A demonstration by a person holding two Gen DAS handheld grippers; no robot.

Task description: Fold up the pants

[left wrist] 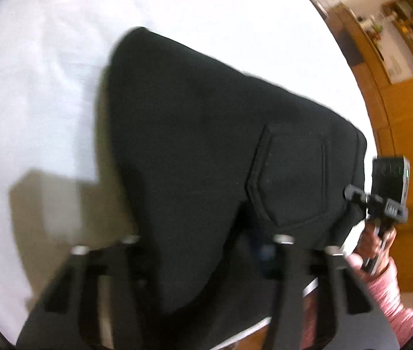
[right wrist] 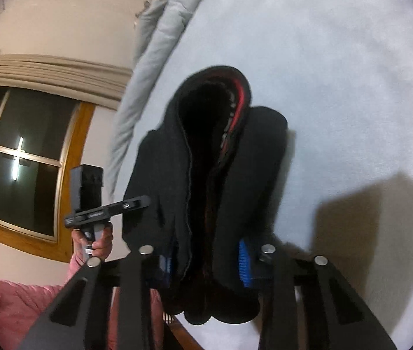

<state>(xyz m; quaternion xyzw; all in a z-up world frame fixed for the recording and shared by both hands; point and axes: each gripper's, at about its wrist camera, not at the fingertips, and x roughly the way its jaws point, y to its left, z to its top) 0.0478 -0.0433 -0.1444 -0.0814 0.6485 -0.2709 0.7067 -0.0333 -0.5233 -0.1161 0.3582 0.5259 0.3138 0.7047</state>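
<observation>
Black pants hang lifted over the white bed, a back pocket facing the left wrist view. My left gripper is shut on the fabric, which drapes over and hides its fingertips. My right gripper is shut on the bunched waistband between blue pads; red inner lining shows at the top. The right gripper also shows in the left wrist view, at the pants' right edge. The left gripper shows in the right wrist view, at the pants' left side.
A grey quilt lies along the bed's far side. A window with a wooden frame is on the wall. A wooden wardrobe and shelves stand beside the bed. The person's pink sleeve is near the bed's edge.
</observation>
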